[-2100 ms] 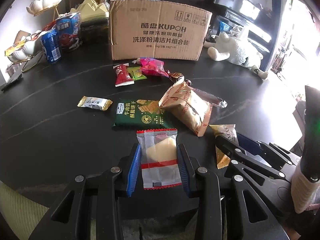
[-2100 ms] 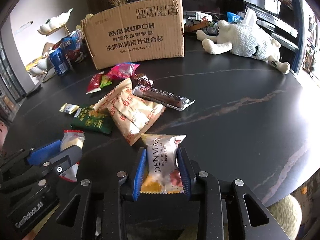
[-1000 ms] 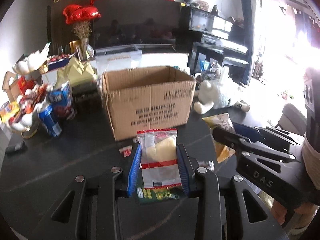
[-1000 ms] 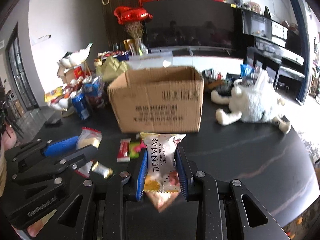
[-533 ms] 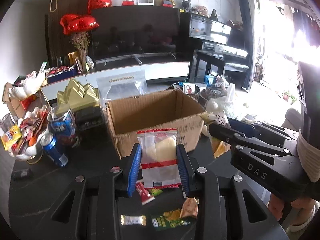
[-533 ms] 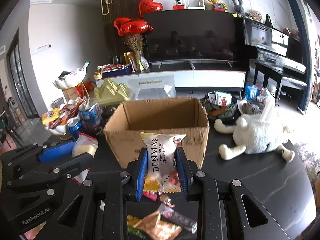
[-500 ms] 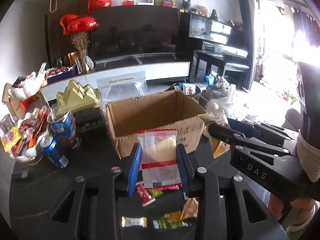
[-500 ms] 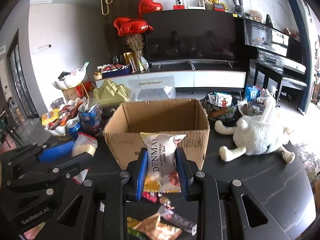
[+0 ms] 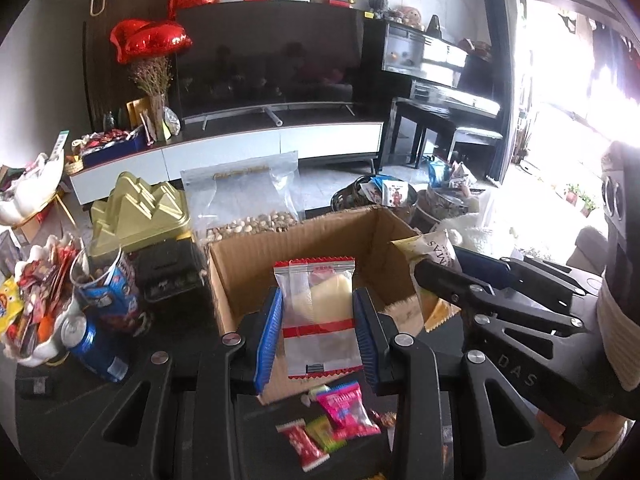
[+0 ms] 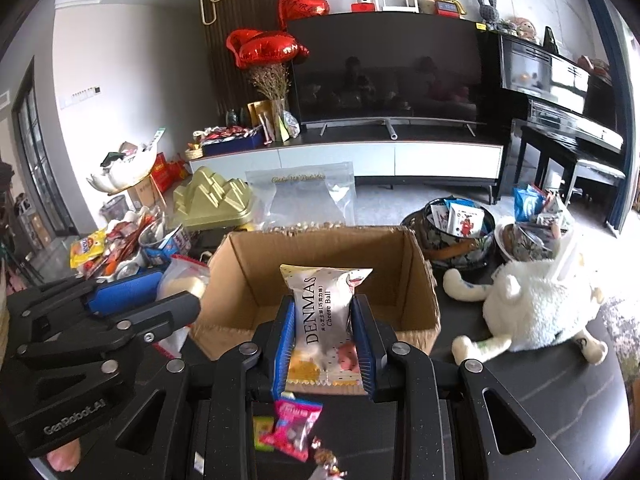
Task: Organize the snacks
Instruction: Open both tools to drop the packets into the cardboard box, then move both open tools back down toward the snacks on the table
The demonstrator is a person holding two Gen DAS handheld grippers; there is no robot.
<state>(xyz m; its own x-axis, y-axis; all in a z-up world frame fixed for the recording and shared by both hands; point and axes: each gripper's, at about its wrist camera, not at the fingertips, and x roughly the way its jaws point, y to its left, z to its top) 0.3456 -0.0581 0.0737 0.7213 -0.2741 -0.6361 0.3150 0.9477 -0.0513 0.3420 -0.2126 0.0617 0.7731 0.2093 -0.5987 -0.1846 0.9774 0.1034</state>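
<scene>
Living room, dark counter (image 10: 540, 408) | box (image 9: 256, 256) open, looks empty | left gripper (image 9: 318, 332) fingers clamped on clear pouch (image 9: 320, 312), at box's near edge | right gripper (image 10: 322, 348) fingers clamped on cheese-ball pack (image 10: 324, 316), same spot | no drop yet | loose snacks (image 9: 344, 408) on counter to go

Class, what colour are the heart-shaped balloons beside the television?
Shiny red heart balloons, clearest in the right wrist view.
</scene>
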